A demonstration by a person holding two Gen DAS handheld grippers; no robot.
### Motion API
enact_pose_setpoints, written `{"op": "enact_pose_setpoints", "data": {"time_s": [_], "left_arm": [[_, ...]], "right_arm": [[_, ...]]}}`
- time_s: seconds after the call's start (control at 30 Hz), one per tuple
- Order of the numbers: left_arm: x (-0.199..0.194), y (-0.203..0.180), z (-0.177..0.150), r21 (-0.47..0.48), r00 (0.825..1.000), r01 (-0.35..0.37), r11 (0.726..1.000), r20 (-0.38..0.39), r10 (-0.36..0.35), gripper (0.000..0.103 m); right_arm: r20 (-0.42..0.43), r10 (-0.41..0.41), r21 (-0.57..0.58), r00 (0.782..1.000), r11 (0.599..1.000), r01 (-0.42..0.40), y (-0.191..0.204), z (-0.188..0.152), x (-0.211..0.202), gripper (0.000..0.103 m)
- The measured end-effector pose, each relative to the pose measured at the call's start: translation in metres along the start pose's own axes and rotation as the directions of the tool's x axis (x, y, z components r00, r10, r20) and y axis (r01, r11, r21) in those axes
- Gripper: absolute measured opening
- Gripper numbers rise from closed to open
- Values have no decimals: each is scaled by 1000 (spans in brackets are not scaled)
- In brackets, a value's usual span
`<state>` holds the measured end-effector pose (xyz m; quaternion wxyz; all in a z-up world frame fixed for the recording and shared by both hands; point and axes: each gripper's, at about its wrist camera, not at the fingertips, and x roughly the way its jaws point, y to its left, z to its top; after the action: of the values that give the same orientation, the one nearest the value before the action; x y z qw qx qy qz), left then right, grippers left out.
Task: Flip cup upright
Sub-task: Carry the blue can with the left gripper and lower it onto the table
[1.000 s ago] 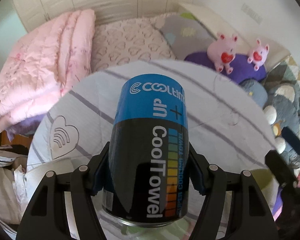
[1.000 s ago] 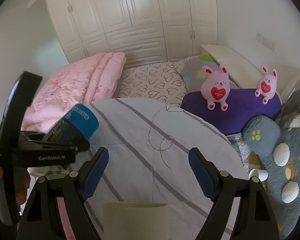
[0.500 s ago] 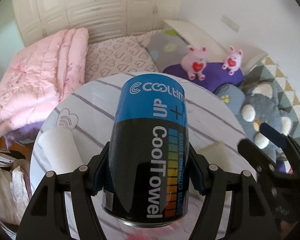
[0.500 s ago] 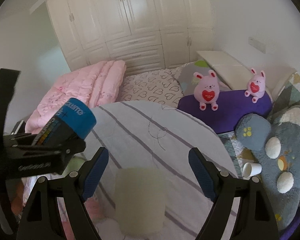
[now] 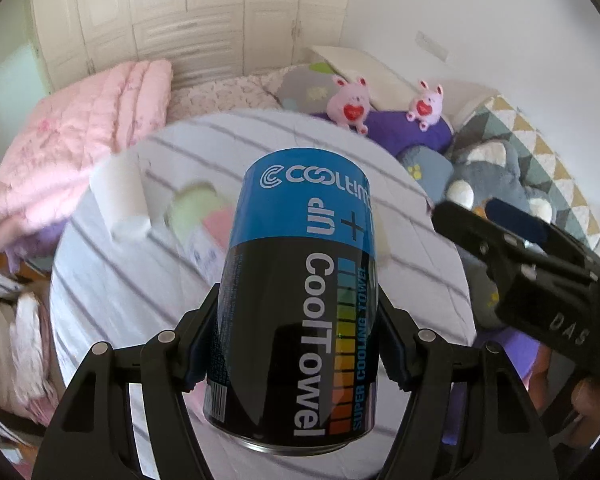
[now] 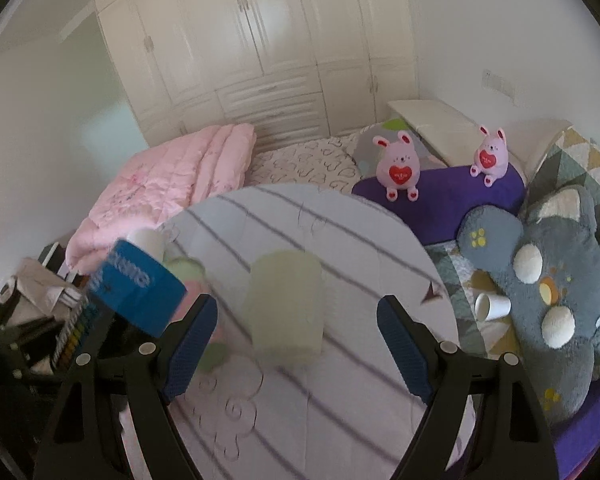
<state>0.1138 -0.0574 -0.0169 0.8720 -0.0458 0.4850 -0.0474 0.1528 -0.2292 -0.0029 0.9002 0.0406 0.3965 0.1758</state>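
My left gripper (image 5: 296, 354) is shut on a blue-and-black "CoolTowel" can (image 5: 300, 296) and holds it above the round striped table (image 5: 112, 292); the can also shows in the right wrist view (image 6: 136, 280). A pale green cup (image 6: 286, 308) stands rim down on the table (image 6: 340, 400), just ahead of my right gripper (image 6: 298, 350), which is open and empty. A white cup (image 5: 120, 200) stands at the table's far left, next to a small pale green and pink pack (image 5: 204, 220).
A pink quilt (image 6: 168, 192), heart-print bedding and plush toys (image 6: 398, 170) lie behind the table. A grey plush cushion (image 6: 548, 280) and a fallen white paper cup (image 6: 492, 307) lie to the right. A wardrobe fills the back wall.
Both grippers have risen and pulled back. The pale green cup now sits farther ahead of my right gripper. The left gripper keeps its hold on the can.
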Motion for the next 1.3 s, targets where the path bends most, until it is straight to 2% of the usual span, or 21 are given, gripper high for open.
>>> {"op": "enact_pose_setpoints", "data": {"time_s": [0.2,0.3,0.4,0.77,0.87,0.97,1.17,1.3], "left_arm": [[8,-19,-42,-15,999,29,999,-44,-30,69],[12,-26,-54,-12,999,13,1000,-44,-14,69],[18,-31,-63,-5,999,-31,1000,-40,30,69],[63,-24,-81,-54,995,-34,998,-100,28,70],[60,-23,-80,-52,995,-46,998,-87,41,73],[52,-20,-78,-46,997,-49,998,-65,46,83],[42,-9,-82,-62,997,-14,998,-71,10,84],[30,-8,-85,-39,998,7,999,-57,-9,85]], "right_arm": [[-58,45,13,997,999,-44,-5,-30,-8,84],[-77,42,16,996,999,-41,-6,-43,-10,84],[-97,53,30,994,998,-50,-9,-54,-10,84],[-163,48,30,985,999,-44,-6,-70,10,84],[-185,50,23,981,999,-46,-2,-73,17,84],[-198,55,28,979,998,-51,0,-73,21,84],[-200,58,31,978,998,-53,6,-71,21,84],[-206,77,44,976,997,-70,10,-69,19,84]]}}
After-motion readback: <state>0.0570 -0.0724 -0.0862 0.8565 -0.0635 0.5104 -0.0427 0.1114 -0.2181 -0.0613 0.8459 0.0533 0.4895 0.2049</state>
